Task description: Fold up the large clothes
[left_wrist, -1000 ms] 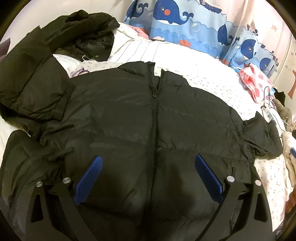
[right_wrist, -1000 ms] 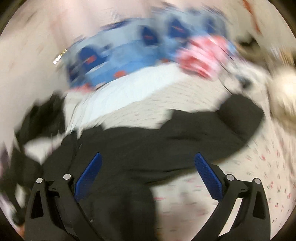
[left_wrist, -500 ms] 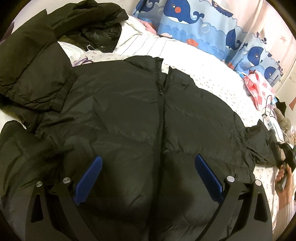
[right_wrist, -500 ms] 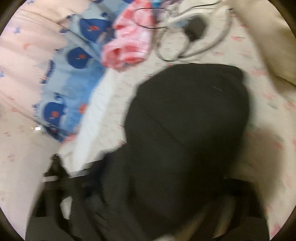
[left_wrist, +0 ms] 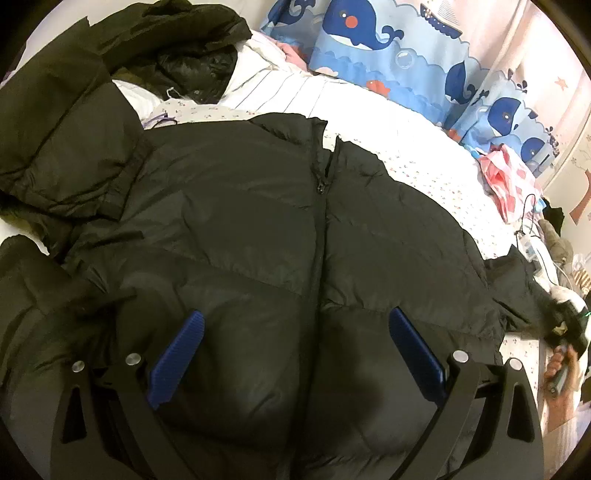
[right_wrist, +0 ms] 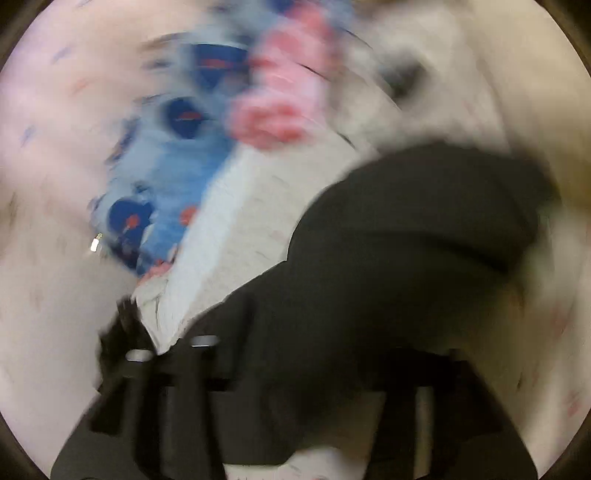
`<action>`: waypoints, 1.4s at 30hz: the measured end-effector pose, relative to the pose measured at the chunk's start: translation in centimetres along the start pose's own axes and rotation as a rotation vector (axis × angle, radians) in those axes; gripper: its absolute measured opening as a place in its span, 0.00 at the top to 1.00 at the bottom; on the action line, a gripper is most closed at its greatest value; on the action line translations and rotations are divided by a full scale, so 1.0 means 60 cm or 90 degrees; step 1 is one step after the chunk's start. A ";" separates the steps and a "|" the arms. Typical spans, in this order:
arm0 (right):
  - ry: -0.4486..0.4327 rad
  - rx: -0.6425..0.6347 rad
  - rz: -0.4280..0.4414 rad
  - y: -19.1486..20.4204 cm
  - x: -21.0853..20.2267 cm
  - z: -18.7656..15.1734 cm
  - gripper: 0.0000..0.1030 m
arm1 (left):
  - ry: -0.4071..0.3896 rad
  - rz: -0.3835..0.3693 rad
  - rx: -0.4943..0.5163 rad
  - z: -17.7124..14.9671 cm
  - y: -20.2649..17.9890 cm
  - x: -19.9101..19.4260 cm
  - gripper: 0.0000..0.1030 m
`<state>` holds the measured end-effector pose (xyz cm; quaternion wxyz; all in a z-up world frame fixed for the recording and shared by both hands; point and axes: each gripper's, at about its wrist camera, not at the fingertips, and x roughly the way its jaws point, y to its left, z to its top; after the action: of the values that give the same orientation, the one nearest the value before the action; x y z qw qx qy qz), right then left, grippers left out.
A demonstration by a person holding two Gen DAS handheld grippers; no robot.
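Black puffer jacket lies flat, zipped, front up on floral bedsheet. Left gripper hovers over hem, spread wide, nothing gripped. Right gripper at sleeve, jaws just been opening; grip unclear, too blurred. Dark coat pile and whale curtain behind; pink cloth + cables on the right.
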<state>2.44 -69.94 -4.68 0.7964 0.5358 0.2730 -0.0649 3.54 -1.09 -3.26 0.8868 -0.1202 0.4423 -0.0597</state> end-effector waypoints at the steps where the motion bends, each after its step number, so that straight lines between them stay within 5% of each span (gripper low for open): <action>1: -0.027 0.026 0.037 -0.015 -0.008 0.000 0.48 | -0.003 -0.001 0.001 0.000 0.001 -0.002 0.07; 5: -0.097 0.074 0.088 -0.028 -0.035 0.030 0.55 | -0.015 -0.009 -0.003 0.001 0.010 -0.012 0.07; 6: -0.111 0.072 0.078 -0.021 -0.043 0.041 0.86 | -0.019 -0.009 -0.007 0.001 0.013 -0.016 0.07; 7: -0.119 0.062 0.060 -0.013 -0.052 0.052 0.96 | -0.023 -0.007 -0.012 0.004 0.017 -0.020 0.07; 14: -0.175 -0.180 -0.002 0.213 -0.095 0.038 0.97 | -0.059 -0.002 -0.029 0.008 0.056 -0.070 0.07; 20: -0.158 -0.334 0.096 0.490 -0.056 -0.073 0.97 | -0.081 0.007 -0.069 0.009 0.113 -0.114 0.07; 24: -0.090 -0.427 0.171 0.676 0.024 -0.202 0.97 | -0.093 0.005 -0.099 0.010 0.152 -0.142 0.07; 28: 0.001 -0.480 0.196 0.774 0.123 -0.352 0.97 | -0.101 0.003 -0.131 0.011 0.192 -0.163 0.07; 32: 0.127 -0.539 0.157 0.778 0.255 -0.542 0.96 | -0.106 0.014 -0.160 0.011 0.236 -0.182 0.07; 35: 0.284 -0.550 0.085 0.718 0.382 -0.661 0.92 | -0.116 0.026 -0.182 0.010 0.271 -0.196 0.07; 38: 0.448 -0.564 -0.032 0.643 0.479 -0.770 0.76 | -0.116 0.043 -0.200 0.008 0.304 -0.203 0.07; 39: 0.459 -0.566 -0.038 0.636 0.485 -0.787 0.75 | -0.118 0.052 -0.200 0.007 0.313 -0.206 0.07; 42: 0.453 -0.542 0.029 0.651 0.448 -0.787 0.40 | -0.131 0.084 -0.176 0.008 0.318 -0.215 0.07</action>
<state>23.34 -6.58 0.65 0.8022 0.1616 0.5158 0.2535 -3.88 20.12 1.88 0.9045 -0.2168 0.3598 0.0728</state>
